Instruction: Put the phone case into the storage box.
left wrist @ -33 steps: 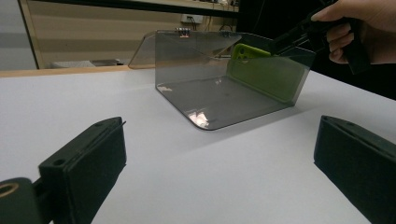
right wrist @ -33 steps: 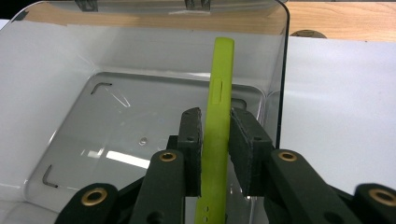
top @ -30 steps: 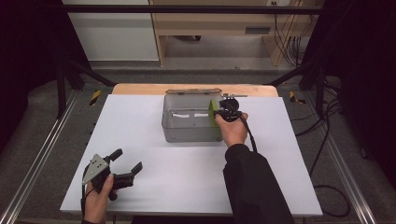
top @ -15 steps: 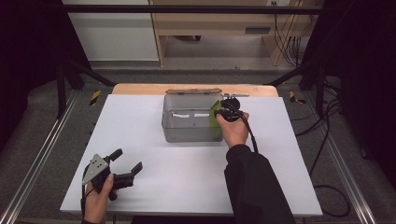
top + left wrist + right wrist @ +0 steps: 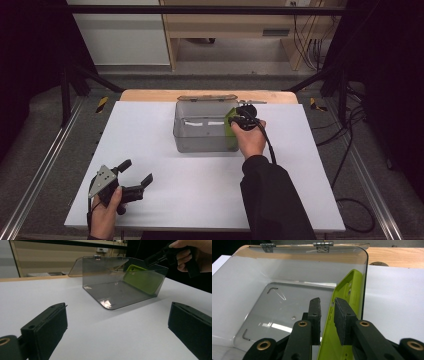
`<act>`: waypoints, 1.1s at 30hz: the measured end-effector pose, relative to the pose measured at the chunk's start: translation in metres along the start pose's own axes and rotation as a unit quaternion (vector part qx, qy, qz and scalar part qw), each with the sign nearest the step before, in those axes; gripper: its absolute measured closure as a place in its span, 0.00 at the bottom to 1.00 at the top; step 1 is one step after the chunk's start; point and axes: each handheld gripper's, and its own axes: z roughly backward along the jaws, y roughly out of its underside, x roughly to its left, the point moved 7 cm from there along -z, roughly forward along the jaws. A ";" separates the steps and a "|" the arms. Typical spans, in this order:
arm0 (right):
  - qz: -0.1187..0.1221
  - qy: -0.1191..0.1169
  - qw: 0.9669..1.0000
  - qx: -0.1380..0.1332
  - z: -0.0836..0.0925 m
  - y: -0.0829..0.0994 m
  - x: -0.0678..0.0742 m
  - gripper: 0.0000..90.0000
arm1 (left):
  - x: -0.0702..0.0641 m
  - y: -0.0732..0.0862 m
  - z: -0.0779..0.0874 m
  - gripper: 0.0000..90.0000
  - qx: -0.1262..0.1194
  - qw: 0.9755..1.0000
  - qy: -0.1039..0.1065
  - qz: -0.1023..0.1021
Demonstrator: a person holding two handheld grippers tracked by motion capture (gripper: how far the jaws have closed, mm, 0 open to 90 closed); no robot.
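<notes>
A smoky clear plastic box [image 5: 200, 142] with its hinged lid folded back stands at the back middle of the white table [image 5: 165, 190]. A green phone case [image 5: 231, 131] leans on edge against the box's right inner wall. My right gripper [image 5: 240, 118] hangs over that side. In the right gripper view its jaws [image 5: 327, 302] straddle the green case's [image 5: 349, 291] top edge, narrowly open, with a slit showing beside the left pad. My left gripper [image 5: 136, 171] rests open at the table's front left with nothing between its jaws [image 5: 117, 315], facing the box [image 5: 110, 293].
A wooden strip [image 5: 150, 95] edges the table's far side behind the box. Metal rails [image 5: 40, 170] run along both sides. The right gripper's cable [image 5: 267, 142] trails back over the sleeve. The box floor [image 5: 287, 312] holds nothing else.
The right hand has shifted very slightly at the box's right wall. The left gripper has stayed in place.
</notes>
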 end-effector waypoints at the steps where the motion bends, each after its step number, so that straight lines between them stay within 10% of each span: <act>1: 0.000 0.000 1.000 -0.001 0.000 0.000 0.000 0.84 | 0.000 0.000 0.000 0.03 0.000 1.000 0.000 -0.001; 33: 0.003 -0.015 0.999 -0.042 0.010 -0.009 0.007 0.84 | 0.000 0.000 0.000 0.02 -0.001 1.000 -0.002 -0.001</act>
